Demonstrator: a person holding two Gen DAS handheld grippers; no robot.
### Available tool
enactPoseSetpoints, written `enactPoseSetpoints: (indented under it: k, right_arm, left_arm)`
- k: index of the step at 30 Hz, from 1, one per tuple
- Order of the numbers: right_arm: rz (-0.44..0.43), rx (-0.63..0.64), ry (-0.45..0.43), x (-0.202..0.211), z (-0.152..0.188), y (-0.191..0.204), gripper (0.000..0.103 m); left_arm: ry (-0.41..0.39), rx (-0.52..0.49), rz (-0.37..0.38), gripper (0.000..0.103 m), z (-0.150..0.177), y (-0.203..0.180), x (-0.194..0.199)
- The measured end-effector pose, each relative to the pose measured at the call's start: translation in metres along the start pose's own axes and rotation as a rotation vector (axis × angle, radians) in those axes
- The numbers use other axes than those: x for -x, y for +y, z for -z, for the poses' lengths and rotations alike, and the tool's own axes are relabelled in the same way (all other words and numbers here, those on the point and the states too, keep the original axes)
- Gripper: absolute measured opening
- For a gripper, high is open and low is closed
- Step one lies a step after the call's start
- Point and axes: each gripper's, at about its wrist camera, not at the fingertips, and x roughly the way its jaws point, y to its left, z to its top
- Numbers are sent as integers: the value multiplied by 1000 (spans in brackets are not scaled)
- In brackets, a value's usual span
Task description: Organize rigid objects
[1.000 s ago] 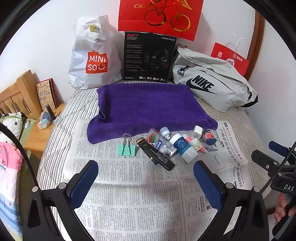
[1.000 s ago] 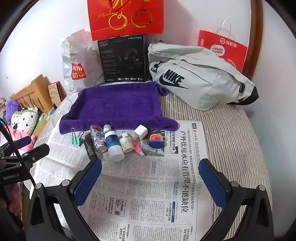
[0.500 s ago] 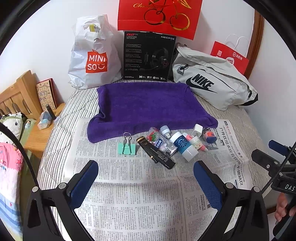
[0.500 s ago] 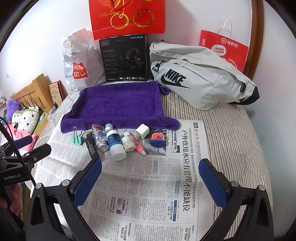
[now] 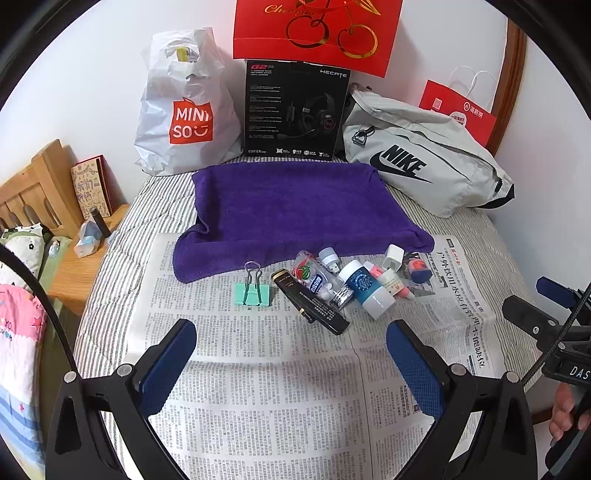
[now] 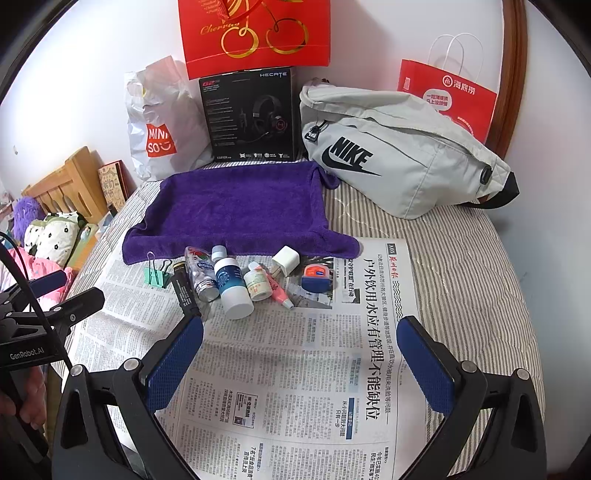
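Observation:
A row of small items lies on the newspaper [image 5: 258, 369] in front of a purple towel [image 5: 288, 206]: a green binder clip [image 5: 252, 291], a black flat box [image 5: 310, 301], a clear pill bottle [image 5: 319, 278], a blue-and-white bottle [image 5: 367, 291], a white charger [image 5: 393, 256] and a small blue-orange jar [image 5: 417, 271]. In the right wrist view I see the towel [image 6: 236, 206], the blue-and-white bottle [image 6: 231, 286], the jar [image 6: 314, 277] and the charger [image 6: 286, 260]. My left gripper [image 5: 291, 343] and right gripper [image 6: 301, 339] are both open and empty, short of the row.
A Miniso bag [image 5: 184, 110], a black headset box [image 5: 295, 110], a grey Nike bag [image 5: 421, 166] and red paper bags [image 5: 317, 33] stand along the back wall. A wooden bedside stand [image 5: 74, 266] is at the left. The bed's edge curves at right.
Both grippers have drifted slightly closer to the row of items. Both stay open; nothing on the newspaper has moved.

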Motion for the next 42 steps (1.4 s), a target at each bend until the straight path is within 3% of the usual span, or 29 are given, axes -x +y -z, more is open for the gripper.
enactPoseSetpoints:
  k: [42]
  right_arm:
    - [-5,12,1,1,1,2,103]
  left_arm:
    - [20,-13,-15,103,-3,5,-2]
